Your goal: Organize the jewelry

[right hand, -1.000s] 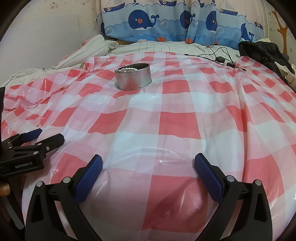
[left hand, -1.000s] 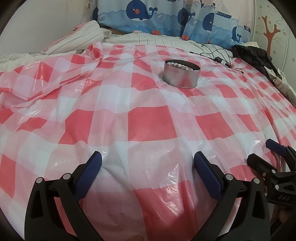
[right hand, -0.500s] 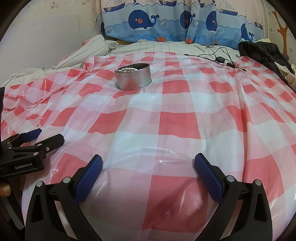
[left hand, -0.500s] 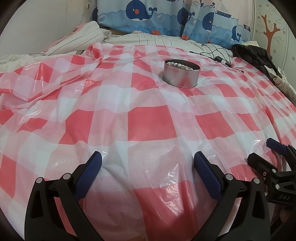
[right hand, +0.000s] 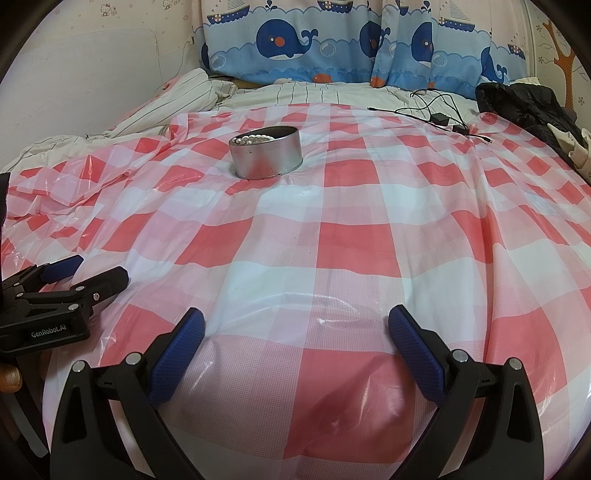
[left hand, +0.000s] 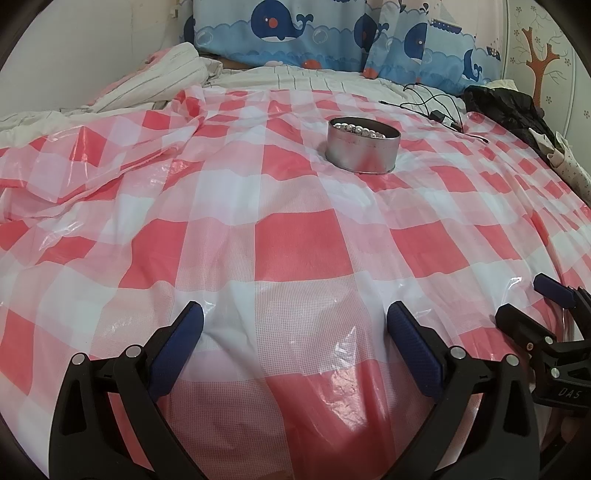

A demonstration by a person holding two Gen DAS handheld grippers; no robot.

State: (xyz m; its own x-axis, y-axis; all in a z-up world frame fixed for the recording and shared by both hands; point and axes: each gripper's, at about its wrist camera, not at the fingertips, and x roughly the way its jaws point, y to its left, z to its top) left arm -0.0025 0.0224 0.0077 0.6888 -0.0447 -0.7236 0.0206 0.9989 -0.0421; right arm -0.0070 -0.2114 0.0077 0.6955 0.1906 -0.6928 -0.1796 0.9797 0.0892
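Note:
A round silver tin (left hand: pixel 363 150) stands on the red-and-white checked plastic sheet (left hand: pixel 295 254) over the bed, far ahead of both grippers. A string of pearly beads (left hand: pixel 357 129) lies inside it along the rim. The tin also shows in the right wrist view (right hand: pixel 266 152) with the beads (right hand: pixel 255 139) in it. My left gripper (left hand: pixel 295 325) is open and empty, low over the sheet's near edge. My right gripper (right hand: pixel 295 328) is open and empty beside it. Each gripper shows in the other's view: the right gripper (left hand: pixel 532 302) and the left gripper (right hand: pixel 88 271).
Black cables with a small adapter (left hand: pixel 436 110) lie on the sheet behind the tin to the right. A black jacket (left hand: pixel 509 107) is heaped at the far right. Striped bedding (left hand: pixel 159 85) is bunched at the far left. Whale-print pillows (left hand: pixel 332 33) line the headboard.

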